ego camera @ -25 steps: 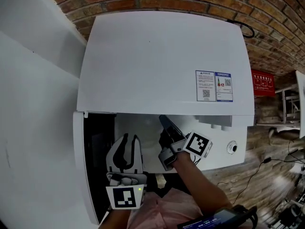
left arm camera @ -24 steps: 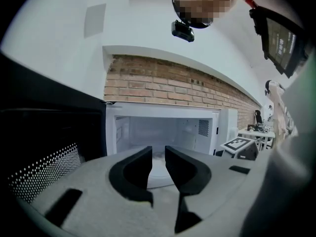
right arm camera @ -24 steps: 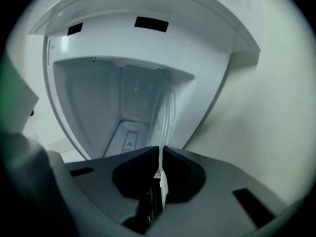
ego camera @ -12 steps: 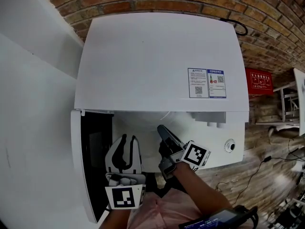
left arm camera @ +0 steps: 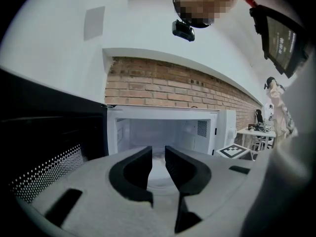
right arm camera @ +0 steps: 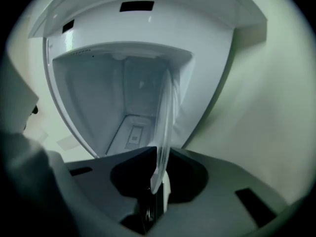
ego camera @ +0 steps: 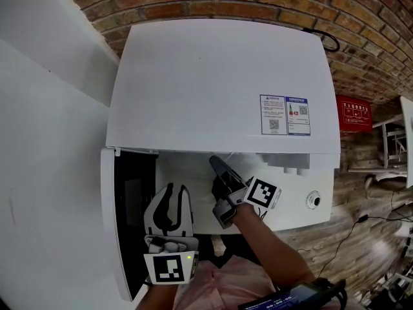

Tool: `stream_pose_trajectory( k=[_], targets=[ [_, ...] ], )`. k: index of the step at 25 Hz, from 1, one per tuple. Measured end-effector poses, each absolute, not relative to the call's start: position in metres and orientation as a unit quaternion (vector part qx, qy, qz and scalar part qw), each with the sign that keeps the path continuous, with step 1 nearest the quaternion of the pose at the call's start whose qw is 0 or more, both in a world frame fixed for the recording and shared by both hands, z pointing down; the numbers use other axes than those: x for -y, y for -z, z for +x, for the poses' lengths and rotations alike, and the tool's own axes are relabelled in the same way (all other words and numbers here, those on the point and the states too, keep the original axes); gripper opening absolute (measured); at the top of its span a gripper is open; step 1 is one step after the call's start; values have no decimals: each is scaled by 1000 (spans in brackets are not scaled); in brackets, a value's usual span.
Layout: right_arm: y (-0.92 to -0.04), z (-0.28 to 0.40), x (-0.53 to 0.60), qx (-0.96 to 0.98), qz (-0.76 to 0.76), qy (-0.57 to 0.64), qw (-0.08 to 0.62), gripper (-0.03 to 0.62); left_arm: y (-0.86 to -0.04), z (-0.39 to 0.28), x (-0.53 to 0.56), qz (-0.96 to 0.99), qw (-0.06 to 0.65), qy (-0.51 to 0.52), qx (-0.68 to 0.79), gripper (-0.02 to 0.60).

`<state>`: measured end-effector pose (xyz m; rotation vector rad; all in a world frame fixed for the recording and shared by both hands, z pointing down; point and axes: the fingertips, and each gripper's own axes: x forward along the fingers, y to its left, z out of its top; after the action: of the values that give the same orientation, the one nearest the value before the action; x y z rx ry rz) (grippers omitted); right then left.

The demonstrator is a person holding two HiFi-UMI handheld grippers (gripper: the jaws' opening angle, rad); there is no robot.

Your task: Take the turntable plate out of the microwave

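The white microwave [ego camera: 219, 82] stands with its door [ego camera: 113, 218] swung open to the left. My right gripper [ego camera: 216, 163] reaches into the cavity opening. In the right gripper view the clear glass turntable plate [right arm camera: 167, 112] runs edge-on from the cavity into the right gripper [right arm camera: 160, 154]. Its jaws have just been opening, with the plate's rim between them and the pads not clearly pressing on it. My left gripper [ego camera: 170, 189] hangs in front of the opening, beside the door. The left gripper [left arm camera: 158, 152] has a narrow gap between its jaws and holds nothing.
A brick wall [ego camera: 361, 18] runs behind the microwave and a white wall [ego camera: 45, 141] lies to the left. A black power cable [ego camera: 329, 37] loops at the back right corner. A red sign [ego camera: 355, 112] and a wooden floor [ego camera: 348, 225] with cables lie to the right.
My right gripper has pushed a little farther into the microwave opening. The left gripper has stayed where it was.
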<state>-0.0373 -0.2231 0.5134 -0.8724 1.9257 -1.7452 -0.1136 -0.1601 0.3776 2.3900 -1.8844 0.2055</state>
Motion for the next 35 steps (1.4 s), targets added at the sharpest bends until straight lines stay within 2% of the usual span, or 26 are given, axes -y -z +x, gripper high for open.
stream_pose_trajectory(
  k=[3,9,12,16,21,25,26,27,28,35],
  targets=[
    [-513,-35,218,-693,-315,619,194,51,-381,-113,157,780,62,-70,618,87],
    [-512,-29,191,-694,-310,619,197,49,-374,-114,158,782,32,-62,619,87],
    [-513,-28,188,-701,-303,613,204,52,-375,-112,157,783,41,-61,618,87],
    [-512,-35,202,-710,-273,601,244,136,-378,-113,156,782,55,-70,617,87],
    [-514,-40,225,-706,-262,606,258,169,-377,-121,161,779,41,-68,622,87],
    [-516,-43,230,-701,-260,614,254,148,-380,-123,162,777,47,-72,624,87],
    [-517,-44,230,-703,-259,614,248,119,-380,-124,162,777,43,-73,624,87],
    [-519,-46,230,-704,-256,616,243,55,-380,-125,162,776,42,-75,625,87],
    [-520,-47,229,-704,-253,619,240,35,-380,-125,162,776,43,-74,625,87],
    [-513,-46,211,-728,-225,614,206,31,-376,-122,153,769,47,-71,633,87]
  ],
)
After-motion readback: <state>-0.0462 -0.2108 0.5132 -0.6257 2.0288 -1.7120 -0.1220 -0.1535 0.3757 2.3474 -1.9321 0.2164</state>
